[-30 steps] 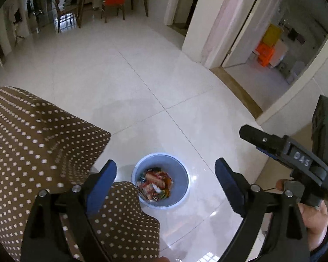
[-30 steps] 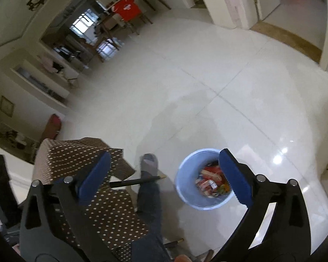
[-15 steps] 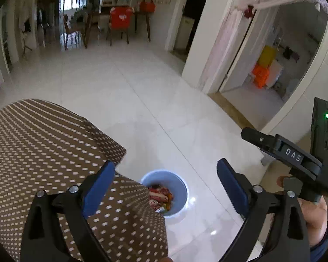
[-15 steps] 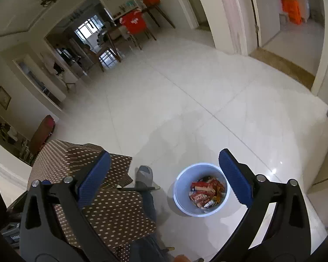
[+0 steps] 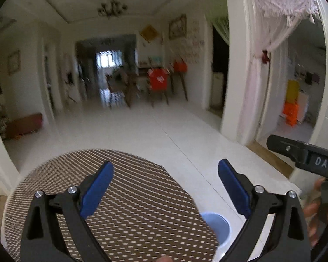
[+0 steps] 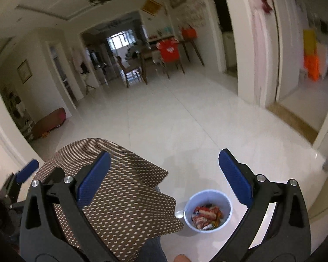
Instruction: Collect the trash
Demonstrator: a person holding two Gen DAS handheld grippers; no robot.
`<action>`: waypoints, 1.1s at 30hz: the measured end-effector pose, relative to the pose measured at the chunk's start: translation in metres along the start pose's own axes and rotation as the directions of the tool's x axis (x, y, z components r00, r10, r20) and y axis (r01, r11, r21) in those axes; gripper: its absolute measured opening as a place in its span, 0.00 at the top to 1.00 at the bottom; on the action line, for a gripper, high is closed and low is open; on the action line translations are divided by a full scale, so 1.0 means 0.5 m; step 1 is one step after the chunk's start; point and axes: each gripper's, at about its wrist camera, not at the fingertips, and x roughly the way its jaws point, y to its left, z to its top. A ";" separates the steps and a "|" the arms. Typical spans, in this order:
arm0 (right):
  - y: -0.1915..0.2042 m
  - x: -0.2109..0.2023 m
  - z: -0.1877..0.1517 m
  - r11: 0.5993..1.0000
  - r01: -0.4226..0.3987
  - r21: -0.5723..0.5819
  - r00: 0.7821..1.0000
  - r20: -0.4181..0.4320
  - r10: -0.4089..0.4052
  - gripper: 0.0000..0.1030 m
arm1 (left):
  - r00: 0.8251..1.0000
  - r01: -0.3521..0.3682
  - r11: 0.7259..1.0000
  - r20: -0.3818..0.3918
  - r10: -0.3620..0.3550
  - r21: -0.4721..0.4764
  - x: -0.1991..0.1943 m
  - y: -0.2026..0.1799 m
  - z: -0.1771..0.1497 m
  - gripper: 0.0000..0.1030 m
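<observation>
Well, both pairs of tongs stand wide apart with nothing between them: the left tongs (image 5: 165,187) hang over the dotted brown cloth on the worktop (image 5: 131,196), and the right tongs (image 6: 164,179) hang beside them, a little further over the floor (image 6: 164,120). From the left camera the body of the right-hand tool shows off to the right, gripped in the person's right hand (image 5: 323,209).

The trash (image 6: 206,216) is a heap of crumpled wrappers, mostly red and orange, lying in the pale blue bin (image 6: 207,209). It sits on the floor below and between the blue pads of the right tongs, nearer the right pad, just beside the hanging edge of the cloth. From the left tongs only a sliver of the bin's rim peeks out past the cloth, low and toward the right pad.

I'd judge those wrappers to be nearly weightless, soft and crinkly, likely slick film that could slide out of a loose pinch. They won't break, so a firm squeeze on a bunched fold should serve better than nipping a flat edge. The bin looks like thin, light plastic; if it needs moving, pinching its rim wall seems the natural hold, though it could tip easily.
</observation>
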 end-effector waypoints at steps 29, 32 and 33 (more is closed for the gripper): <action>0.218 -0.235 -0.042 0.971 0.089 -0.222 0.959 0.282 -0.024 0.06 | 0.969 -0.145 0.974 0.172 0.175 -0.176 -0.319 0.135 0.029 0.06; 0.230 -0.247 -0.045 0.970 0.092 -0.224 0.955 0.295 -0.023 0.06 | 0.967 -0.154 0.973 0.176 0.185 -0.175 -0.321 0.123 0.037 0.06; 0.231 -0.248 -0.044 0.970 0.091 -0.226 0.955 0.297 -0.021 0.06 | 0.966 -0.155 0.972 0.178 0.186 -0.175 -0.324 0.122 0.038 0.06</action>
